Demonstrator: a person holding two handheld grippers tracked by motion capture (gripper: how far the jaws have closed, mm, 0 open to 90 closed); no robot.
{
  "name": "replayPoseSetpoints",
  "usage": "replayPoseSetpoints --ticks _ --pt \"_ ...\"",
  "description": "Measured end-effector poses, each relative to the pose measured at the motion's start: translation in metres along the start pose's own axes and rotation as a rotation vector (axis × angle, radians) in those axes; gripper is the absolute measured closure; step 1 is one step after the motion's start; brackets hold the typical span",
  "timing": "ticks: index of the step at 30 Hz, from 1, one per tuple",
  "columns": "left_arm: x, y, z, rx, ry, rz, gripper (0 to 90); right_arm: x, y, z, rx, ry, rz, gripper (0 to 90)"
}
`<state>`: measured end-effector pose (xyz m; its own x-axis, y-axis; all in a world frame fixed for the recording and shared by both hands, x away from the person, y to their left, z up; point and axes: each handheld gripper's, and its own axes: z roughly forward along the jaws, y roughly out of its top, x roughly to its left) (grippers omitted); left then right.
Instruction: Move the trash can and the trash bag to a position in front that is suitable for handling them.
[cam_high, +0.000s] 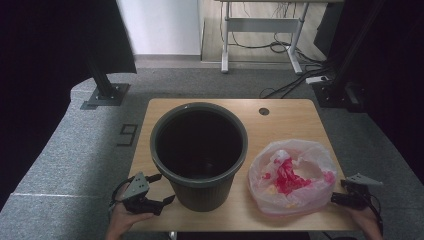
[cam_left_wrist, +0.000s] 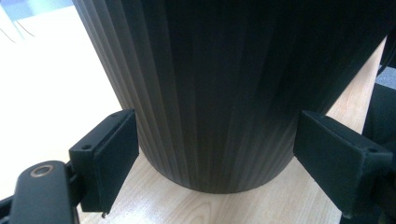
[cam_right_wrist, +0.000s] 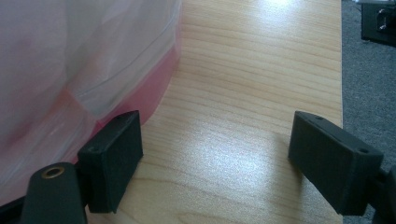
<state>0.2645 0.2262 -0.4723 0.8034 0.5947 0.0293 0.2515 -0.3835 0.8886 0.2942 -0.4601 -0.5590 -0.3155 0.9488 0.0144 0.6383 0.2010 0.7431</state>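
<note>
Nothing was really done yet: my left tongs (cam_high: 159, 189) gaped wide around the bin's (cam_left_wrist: 210, 93) base, my right tongs (cam_high: 350, 191) sat open with the bag (cam_high: 292, 175) just beside them on the counter (cam_right_wrist: 252, 93), not lifted or binned.

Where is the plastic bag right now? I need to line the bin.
In the high view, the plastic bag lies on the table's right, between the bin and the right gripper.

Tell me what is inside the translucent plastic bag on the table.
The plastic bag shows bright red-pink material and some pale yellowish bits through its film. What they are, and anything beneath them, cannot be made out.
</note>
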Motion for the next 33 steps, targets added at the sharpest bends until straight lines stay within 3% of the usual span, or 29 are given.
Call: replayPoseSetpoints --ticks 13,33 --pt "0.002 0.006 0.005 -0.078 -0.064 0.005 13.9 0.0 0.0 0.0 0.0 0.0 -0.001 17.7" --pt "0.002 0.016 0.02 -0.063 -0.074 0.023 13.3 0.0 0.0 0.0 0.0 0.001 -0.001 17.6"
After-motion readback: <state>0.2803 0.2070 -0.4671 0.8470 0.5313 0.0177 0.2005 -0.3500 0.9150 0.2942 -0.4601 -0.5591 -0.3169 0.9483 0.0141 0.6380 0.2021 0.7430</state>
